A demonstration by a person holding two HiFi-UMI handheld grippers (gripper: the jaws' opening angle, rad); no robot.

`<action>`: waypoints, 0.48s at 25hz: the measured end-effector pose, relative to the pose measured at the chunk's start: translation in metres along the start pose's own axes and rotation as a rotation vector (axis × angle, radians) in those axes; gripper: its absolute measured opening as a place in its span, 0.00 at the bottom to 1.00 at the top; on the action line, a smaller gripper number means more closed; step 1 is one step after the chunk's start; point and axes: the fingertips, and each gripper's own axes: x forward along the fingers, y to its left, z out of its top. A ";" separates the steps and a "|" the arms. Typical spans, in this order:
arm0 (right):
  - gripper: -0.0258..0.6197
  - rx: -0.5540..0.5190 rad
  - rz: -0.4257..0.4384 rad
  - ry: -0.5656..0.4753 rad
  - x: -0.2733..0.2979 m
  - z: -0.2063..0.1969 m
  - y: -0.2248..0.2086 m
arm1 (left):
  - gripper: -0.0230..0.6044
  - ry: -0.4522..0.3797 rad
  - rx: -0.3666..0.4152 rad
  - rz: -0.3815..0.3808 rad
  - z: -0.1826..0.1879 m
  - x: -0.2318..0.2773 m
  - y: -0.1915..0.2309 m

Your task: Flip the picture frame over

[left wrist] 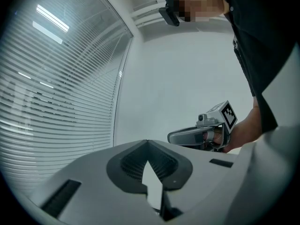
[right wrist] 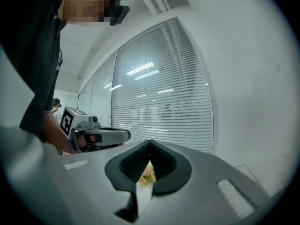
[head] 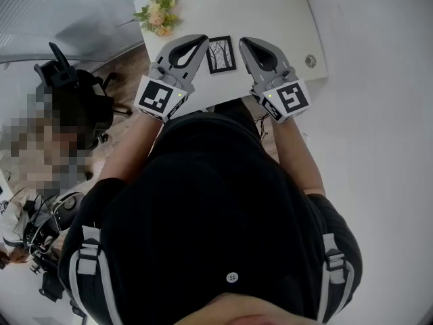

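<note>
**Task item.** The picture frame lies flat and face up on the white table. It has a narrow black border, a pale mat and a dark tree print, and its long sides run away from the person. It sits between the two grippers, just beside the inner side of each tip and touching neither.

**Gripper state.** The left gripper has its jaws closed tip to tip, with nothing between them. The right gripper is likewise fully closed and empty. Both are held roughly level, side by side.

**Edges and clearance.** The near table edge runs below the gripper bodies, close behind the frame. Bare tabletop extends ahead of both tips. The table's right edge lies outboard of the right gripper.

**Surroundings.**
- A flower bunch stands ahead of and outboard of the left gripper, near the far left corner and well apart from the frame.
- A round cable grommet sits outboard of the right gripper.
- A black office chair stands off the table, outboard of the left gripper.

Nothing lies between either tip and the frame.
</note>
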 end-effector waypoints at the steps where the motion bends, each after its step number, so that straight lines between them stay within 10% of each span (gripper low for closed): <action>1: 0.06 0.005 0.000 0.000 0.000 0.000 -0.001 | 0.04 0.000 0.002 0.000 0.001 0.001 0.000; 12: 0.06 0.021 0.002 0.005 -0.001 -0.003 -0.001 | 0.04 0.017 -0.001 -0.001 -0.005 0.000 0.000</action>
